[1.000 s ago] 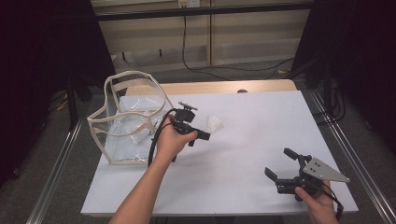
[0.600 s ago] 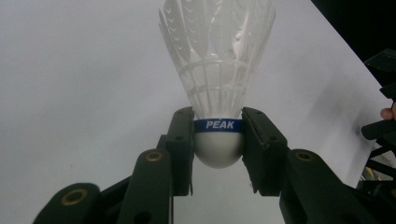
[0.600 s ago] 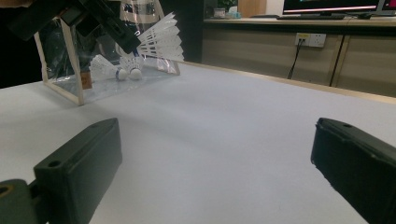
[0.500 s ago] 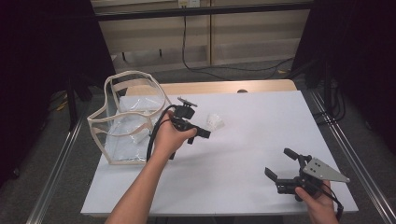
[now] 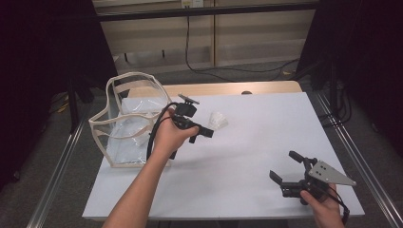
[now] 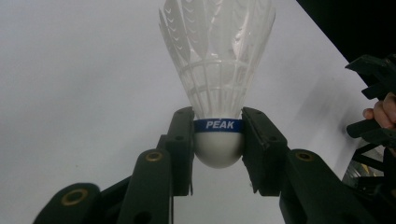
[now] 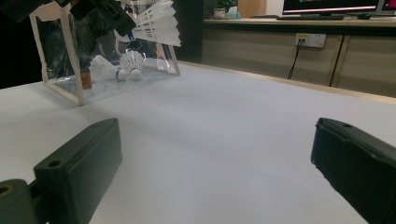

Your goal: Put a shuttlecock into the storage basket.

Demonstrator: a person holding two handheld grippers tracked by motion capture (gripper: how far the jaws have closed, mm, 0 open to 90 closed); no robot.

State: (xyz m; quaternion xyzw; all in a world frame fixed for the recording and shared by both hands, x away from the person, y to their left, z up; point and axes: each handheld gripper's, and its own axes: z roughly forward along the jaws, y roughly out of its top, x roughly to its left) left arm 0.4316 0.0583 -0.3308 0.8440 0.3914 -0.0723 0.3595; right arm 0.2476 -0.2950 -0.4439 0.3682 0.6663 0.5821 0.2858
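The left gripper [image 6: 217,140], clamped on the PEAK shuttlecock [image 6: 218,84], has the clear bag [image 5: 124,123] at 9 o'clock; the right gripper [image 5: 289,167] gapes empty.

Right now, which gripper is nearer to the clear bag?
Left. The left gripper hangs just beside the clear bag, clamping a shuttlecock; the right gripper sits at the table's opposite near corner.

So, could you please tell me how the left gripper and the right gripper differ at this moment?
The left gripper is shut on a white shuttlecock, clamping its cork; the right gripper is open, with nothing between its fingers. The left gripper is held up beside the clear bag; the right gripper sits low over the table's near right corner. Both are black and hand-held.
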